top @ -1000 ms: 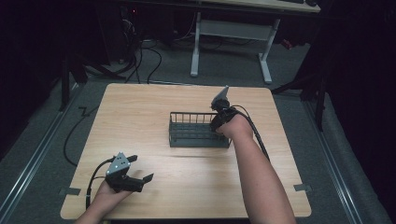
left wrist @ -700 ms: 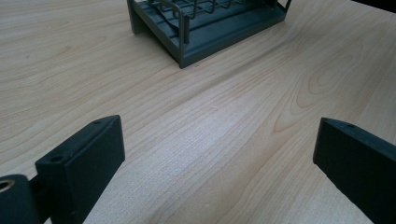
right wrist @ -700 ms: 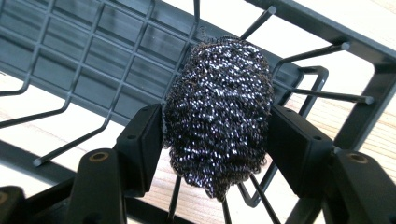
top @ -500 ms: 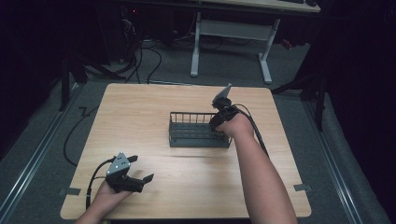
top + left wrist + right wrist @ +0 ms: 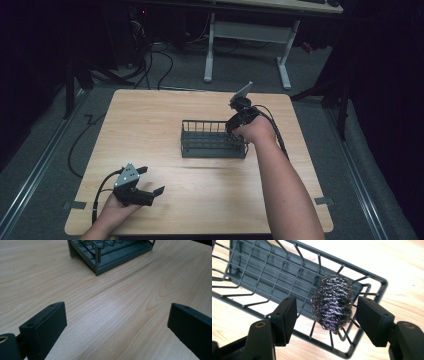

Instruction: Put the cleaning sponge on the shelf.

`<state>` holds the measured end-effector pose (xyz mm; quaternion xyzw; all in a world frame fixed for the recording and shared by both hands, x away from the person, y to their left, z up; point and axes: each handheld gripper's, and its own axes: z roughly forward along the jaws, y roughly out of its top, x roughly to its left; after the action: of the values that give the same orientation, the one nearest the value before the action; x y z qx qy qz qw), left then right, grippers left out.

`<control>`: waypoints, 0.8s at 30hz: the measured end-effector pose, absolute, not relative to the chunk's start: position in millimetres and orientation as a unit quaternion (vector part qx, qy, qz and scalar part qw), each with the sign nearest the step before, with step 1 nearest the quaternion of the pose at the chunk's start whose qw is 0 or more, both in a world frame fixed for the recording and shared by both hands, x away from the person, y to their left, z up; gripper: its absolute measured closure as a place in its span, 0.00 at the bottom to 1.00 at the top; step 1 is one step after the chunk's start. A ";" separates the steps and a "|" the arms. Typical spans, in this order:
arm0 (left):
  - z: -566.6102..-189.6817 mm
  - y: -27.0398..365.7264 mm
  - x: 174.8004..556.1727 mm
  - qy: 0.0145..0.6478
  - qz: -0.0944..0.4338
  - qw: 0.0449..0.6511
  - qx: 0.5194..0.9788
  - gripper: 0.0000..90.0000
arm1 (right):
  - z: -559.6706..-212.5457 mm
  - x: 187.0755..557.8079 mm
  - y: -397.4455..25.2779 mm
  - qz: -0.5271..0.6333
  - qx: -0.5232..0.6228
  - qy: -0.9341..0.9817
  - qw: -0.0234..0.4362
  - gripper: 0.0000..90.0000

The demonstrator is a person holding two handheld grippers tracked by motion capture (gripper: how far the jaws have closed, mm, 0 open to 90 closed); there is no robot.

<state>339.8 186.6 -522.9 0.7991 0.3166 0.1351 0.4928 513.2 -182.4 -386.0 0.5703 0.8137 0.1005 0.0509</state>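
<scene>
A dark grey wire rack (image 5: 212, 138) stands near the middle of the wooden table (image 5: 150, 120). In the right gripper view a dark metallic scouring ball (image 5: 333, 302) rests in the end of the rack (image 5: 274, 277). My right gripper (image 5: 327, 315) hangs over that end, open, its jaws on either side of the ball with gaps to it. In the high view the right gripper (image 5: 239, 120) sits at the rack's right end. My left gripper (image 5: 150, 182) rests low near the table's front left, open and holding nothing. Its view shows the rack's corner (image 5: 110, 255) far ahead.
A white-legged desk (image 5: 250, 35) and cables (image 5: 160, 60) stand on the floor beyond the table's far edge. Bare wood (image 5: 112, 305) lies between the left gripper and the rack. The right forearm (image 5: 285, 190) crosses the table's right front.
</scene>
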 end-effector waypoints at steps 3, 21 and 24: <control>-522.9 186.4 339.7 0.316 0.136 0.493 0.799 0.03 | -377.1 510.9 -183.2 0.105 0.574 0.810 0.054 0.37; -524.1 185.4 340.8 0.316 0.134 0.493 0.799 0.03 | -378.6 497.2 -192.0 0.104 0.573 0.812 0.048 0.37; -524.0 185.5 340.9 0.316 0.133 0.491 0.801 0.03 | -377.2 490.0 -198.0 0.107 0.577 0.808 0.047 0.37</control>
<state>340.9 185.5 -524.0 0.8009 0.3161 0.1329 0.4908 490.0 -198.0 -377.2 0.5770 0.8084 0.1067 0.0468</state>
